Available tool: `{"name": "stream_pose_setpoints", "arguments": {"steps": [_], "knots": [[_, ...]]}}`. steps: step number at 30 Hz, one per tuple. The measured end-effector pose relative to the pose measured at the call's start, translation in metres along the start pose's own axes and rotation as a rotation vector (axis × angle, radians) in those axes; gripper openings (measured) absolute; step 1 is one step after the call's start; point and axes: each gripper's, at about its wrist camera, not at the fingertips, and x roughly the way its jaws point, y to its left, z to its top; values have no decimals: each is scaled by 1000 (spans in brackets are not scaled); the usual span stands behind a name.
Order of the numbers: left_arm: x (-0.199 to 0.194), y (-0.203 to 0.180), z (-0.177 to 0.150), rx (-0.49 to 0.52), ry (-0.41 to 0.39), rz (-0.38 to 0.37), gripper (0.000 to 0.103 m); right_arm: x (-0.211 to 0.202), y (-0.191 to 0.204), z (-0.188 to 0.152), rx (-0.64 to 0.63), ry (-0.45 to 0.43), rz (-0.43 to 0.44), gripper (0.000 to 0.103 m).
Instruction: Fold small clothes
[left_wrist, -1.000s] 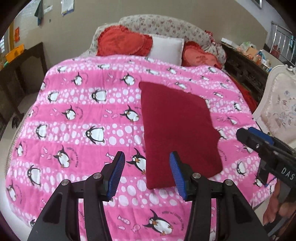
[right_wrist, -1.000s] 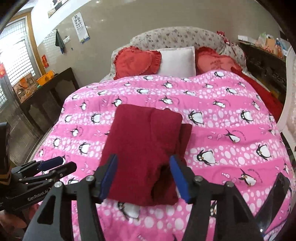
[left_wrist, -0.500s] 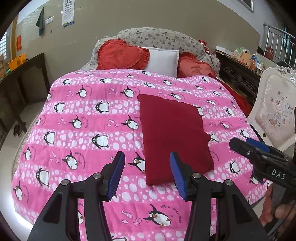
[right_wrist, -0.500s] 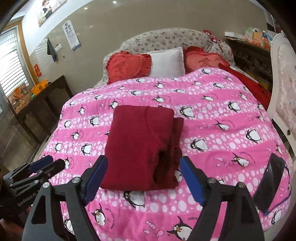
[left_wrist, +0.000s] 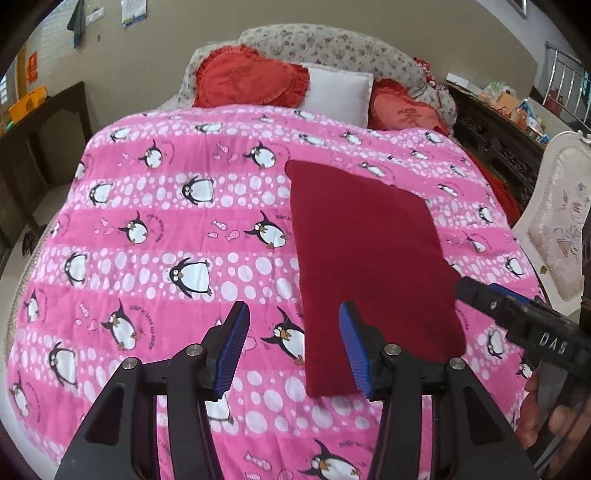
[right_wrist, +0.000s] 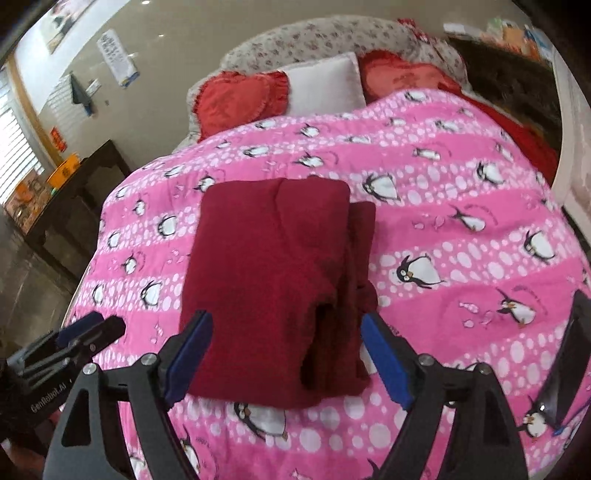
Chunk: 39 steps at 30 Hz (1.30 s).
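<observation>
My right gripper (right_wrist: 286, 354) has just been opening: its blue pads now stand much wider apart than a second ago, with nothing pressed between them, and they frame the near end of the folded red garment (right_wrist: 273, 273) at the lower middle of the frame. That view now sits tilted, the bed slanting up toward the right. In my left view the garment (left_wrist: 369, 258) looms larger, and the other gripper (left_wrist: 517, 317) reaches in lower at the right edge.

right tool (left_wrist: 524, 325): "DAS" | left tool (right_wrist: 62, 354): "GenRobot.AI"
</observation>
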Motion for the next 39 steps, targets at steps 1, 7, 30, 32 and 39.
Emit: {"name": "stream_pose_setpoints", "arguments": {"steps": [1, 7, 30, 32, 39], "knots": [[7, 1, 2, -3, 9, 1, 29, 4, -3, 3, 9, 5, 4, 86], [38, 6, 18, -54, 48, -105, 29, 36, -16, 19, 33, 39, -1, 88], [146, -3, 41, -168, 222, -349, 49, 135, -68, 41, 103, 93, 264, 78], [140, -5, 41, -151, 210, -340, 40, 130, -63, 40, 92, 86, 286, 68], [89, 6, 47, -155, 210, -329, 24, 90, -31, 49, 50, 90, 310, 53]]}}
